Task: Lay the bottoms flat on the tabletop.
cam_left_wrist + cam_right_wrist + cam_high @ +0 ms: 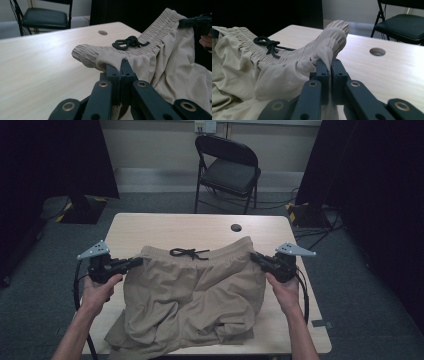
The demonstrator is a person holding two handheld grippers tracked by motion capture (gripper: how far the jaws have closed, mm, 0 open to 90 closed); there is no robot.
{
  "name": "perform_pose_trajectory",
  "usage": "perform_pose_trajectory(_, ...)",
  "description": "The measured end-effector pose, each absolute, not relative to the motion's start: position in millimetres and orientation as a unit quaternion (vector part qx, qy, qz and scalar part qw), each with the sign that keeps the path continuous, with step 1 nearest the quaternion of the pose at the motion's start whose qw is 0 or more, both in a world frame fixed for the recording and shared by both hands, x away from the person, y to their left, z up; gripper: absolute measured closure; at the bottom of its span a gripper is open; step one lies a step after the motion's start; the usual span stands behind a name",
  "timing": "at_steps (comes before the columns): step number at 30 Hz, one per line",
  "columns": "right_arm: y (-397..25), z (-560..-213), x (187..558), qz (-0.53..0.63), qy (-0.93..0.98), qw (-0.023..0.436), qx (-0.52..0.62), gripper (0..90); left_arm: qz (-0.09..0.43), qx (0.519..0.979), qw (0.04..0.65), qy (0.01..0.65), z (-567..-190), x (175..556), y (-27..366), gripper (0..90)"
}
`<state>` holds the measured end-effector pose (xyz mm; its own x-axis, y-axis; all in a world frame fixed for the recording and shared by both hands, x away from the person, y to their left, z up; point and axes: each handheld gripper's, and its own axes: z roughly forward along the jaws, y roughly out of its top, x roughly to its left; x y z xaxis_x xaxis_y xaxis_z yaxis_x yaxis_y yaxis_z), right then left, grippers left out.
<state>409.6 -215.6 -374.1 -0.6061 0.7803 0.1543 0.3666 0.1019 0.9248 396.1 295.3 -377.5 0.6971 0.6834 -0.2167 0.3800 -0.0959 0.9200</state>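
A pair of beige shorts (pixel 190 295) lies on the light wooden table (pixel 150 227), waistband toward the far side, with a black drawstring (pixel 189 253) knotted at its middle. My left gripper (pixel 136 262) is shut on the left end of the elastic waistband (pixel 87 53), the cloth pinched between its jaws (pixel 120 65). My right gripper (pixel 255 256) is shut on the right end of the waistband (pixel 334 35), fabric bunched between its jaws (pixel 330 65). The shorts' legs hang crumpled over the near table edge.
A round cable hole (pixel 236 227) sits in the table just beyond the shorts. A black folding chair (pixel 227 170) stands behind the table. Black curtains hang at both sides, and cables run on the grey carpet.
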Motion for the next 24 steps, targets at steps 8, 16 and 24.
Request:
perform_pose_trajectory(8, -218, -341, 418, 0.559, 0.701, 0.212, 0.389, 86.5, 0.158, 0.712, 0.589, 0.348, -341, 402, 297, 89.1)
perform_pose_trajectory(16, -222, -306, 435, 0.569, 0.69, 0.231, 0.383, 86.2, 0.175, 0.703, 0.598, 0.343, -313, 419, 297, 89.2)
perform_pose_trajectory(24, -222, -277, 461, 0.571, 0.685, 0.247, 0.378, 86.4, 0.205, 0.689, 0.603, 0.346, -284, 451, 301, 89.4)
